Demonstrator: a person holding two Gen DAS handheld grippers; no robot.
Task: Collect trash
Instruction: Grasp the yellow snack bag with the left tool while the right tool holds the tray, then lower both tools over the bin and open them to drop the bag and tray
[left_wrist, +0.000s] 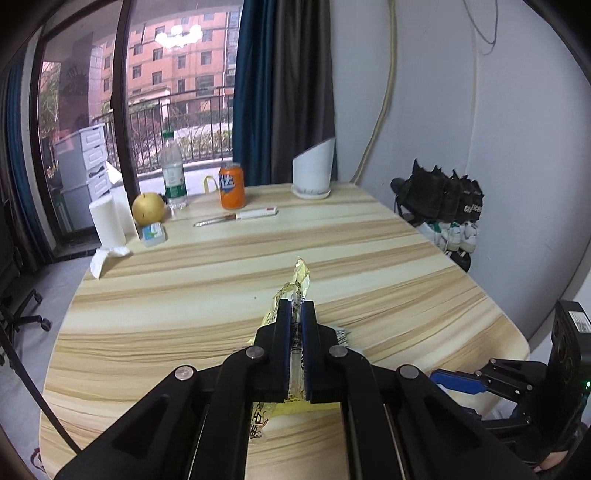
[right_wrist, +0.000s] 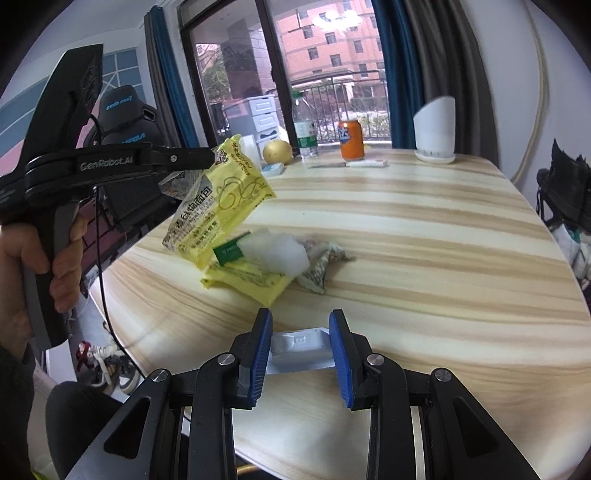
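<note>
Being lifted clear of the pale striped wooden desk (right_wrist: 424, 236), a crinkled yellow plastic bread wrapper (right_wrist: 218, 206) is being pinched flat in the fully closed left claw (left_wrist: 295, 314), its long axis running along the claw's fingers and its loose end hanging toward the desk in the right wrist view. The left claw (right_wrist: 212, 157) is being gripped by a person's hand (right_wrist: 55, 266) at that picture's left edge.

A small pile of remaining trash is being left on the desk just below the raised wrapper: a second flat yellow wrapper (right_wrist: 247, 282), a crumpled white tissue (right_wrist: 277, 251) resting on it beside a green-and-white label (right_wrist: 231, 253), and a crushed patterned foil packet (right_wrist: 321, 266) touching the tissue.

The right claw (right_wrist: 301, 345) is being held partly open, its blue pads bracketing a flat clear plastic tray (right_wrist: 299, 345) lying on the desk; whether the pads are pressing on the tray cannot be told. The pile is lying straight ahead of the right claw and near it, so the right hand is judged the nearer for the next pick.
</note>
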